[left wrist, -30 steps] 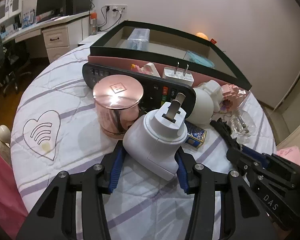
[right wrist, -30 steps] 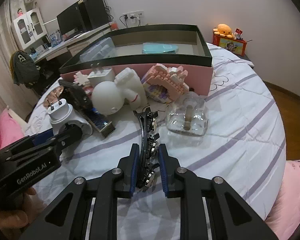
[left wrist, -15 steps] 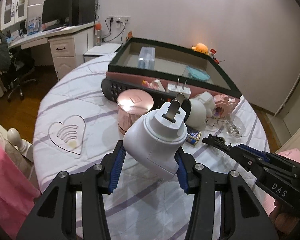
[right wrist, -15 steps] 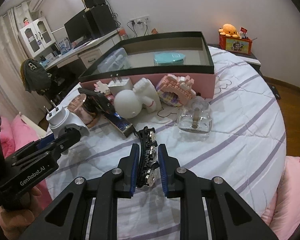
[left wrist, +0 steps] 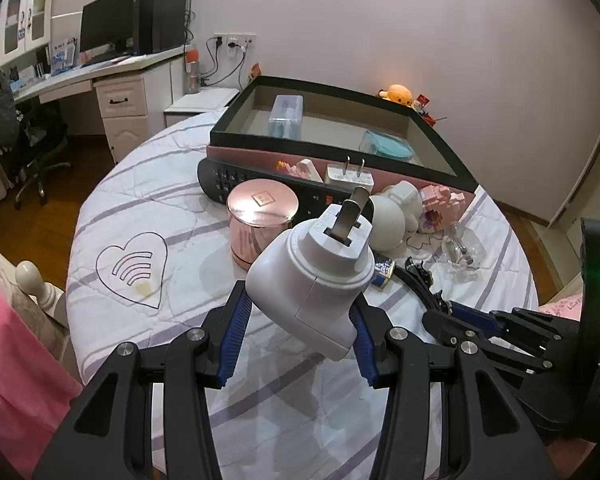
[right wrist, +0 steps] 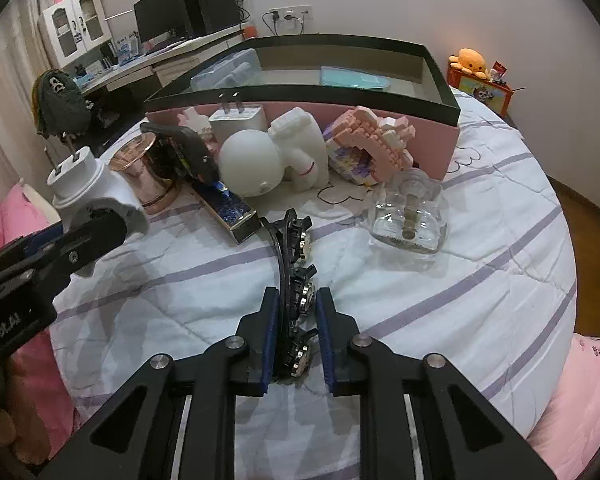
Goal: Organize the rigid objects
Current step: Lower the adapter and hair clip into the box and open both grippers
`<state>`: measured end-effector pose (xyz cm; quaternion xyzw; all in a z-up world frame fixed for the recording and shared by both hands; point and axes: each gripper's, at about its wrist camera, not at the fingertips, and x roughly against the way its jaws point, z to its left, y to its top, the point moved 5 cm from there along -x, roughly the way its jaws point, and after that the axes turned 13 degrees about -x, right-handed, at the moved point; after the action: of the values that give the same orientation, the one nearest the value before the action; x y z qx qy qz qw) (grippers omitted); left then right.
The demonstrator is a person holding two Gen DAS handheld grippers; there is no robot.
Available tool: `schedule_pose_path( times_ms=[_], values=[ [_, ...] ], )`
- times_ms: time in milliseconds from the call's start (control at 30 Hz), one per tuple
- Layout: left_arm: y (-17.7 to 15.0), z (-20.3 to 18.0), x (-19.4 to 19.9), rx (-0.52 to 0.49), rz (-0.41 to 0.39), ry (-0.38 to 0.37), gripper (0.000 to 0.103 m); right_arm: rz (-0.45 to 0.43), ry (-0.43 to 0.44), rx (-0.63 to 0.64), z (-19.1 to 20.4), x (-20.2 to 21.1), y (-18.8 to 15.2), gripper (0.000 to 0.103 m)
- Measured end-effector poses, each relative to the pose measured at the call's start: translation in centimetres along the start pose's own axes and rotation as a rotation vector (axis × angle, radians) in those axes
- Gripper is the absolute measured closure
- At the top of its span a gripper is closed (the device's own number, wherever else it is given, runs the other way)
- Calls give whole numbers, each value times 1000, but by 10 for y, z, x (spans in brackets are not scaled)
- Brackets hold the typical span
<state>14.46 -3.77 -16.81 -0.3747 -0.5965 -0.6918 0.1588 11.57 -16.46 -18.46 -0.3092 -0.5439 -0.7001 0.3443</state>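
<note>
My left gripper (left wrist: 298, 332) is shut on a white plug adapter (left wrist: 312, 280) with metal prongs pointing up, held above the quilted table. It also shows in the right wrist view (right wrist: 88, 188). My right gripper (right wrist: 298, 316) is shut on a black jewelled hair clip (right wrist: 294, 264), held just above the table; the clip also shows in the left wrist view (left wrist: 420, 280). A pink box with a black rim (left wrist: 332, 100) stands at the back and holds a clear case (left wrist: 286, 116) and a teal lid (left wrist: 388, 146).
In front of the box lie a black remote (left wrist: 236, 180), a rose-gold tin (left wrist: 262, 224), a white charger (left wrist: 350, 176), a white round figure (right wrist: 256, 162), a pink brick model (right wrist: 370, 140), a glass bottle (right wrist: 410, 216) and a small blue box (right wrist: 230, 210).
Both grippers have risen and drawn back from the table with their objects, so the table and box look farther away. The hair clip has lifted with the right gripper.
</note>
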Motion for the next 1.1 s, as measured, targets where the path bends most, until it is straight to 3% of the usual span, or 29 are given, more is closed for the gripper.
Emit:
schedule_pose_path(
  times_ms=[433,600,867,1100],
  values=[
    [6,2,9,-2,-13,2,55,-49,103,-60,-3,30,7,85],
    [25,0,17,-16,-41,3,55,-108,124,-58,4,53,25,85],
    [109,2,9,-59,-123,38,55,-225,130,-32,7,69,100,85],
    [183,-5,-49,-102,-102,30,55,-248,98,-27,-4,31,180,85]
  ],
)
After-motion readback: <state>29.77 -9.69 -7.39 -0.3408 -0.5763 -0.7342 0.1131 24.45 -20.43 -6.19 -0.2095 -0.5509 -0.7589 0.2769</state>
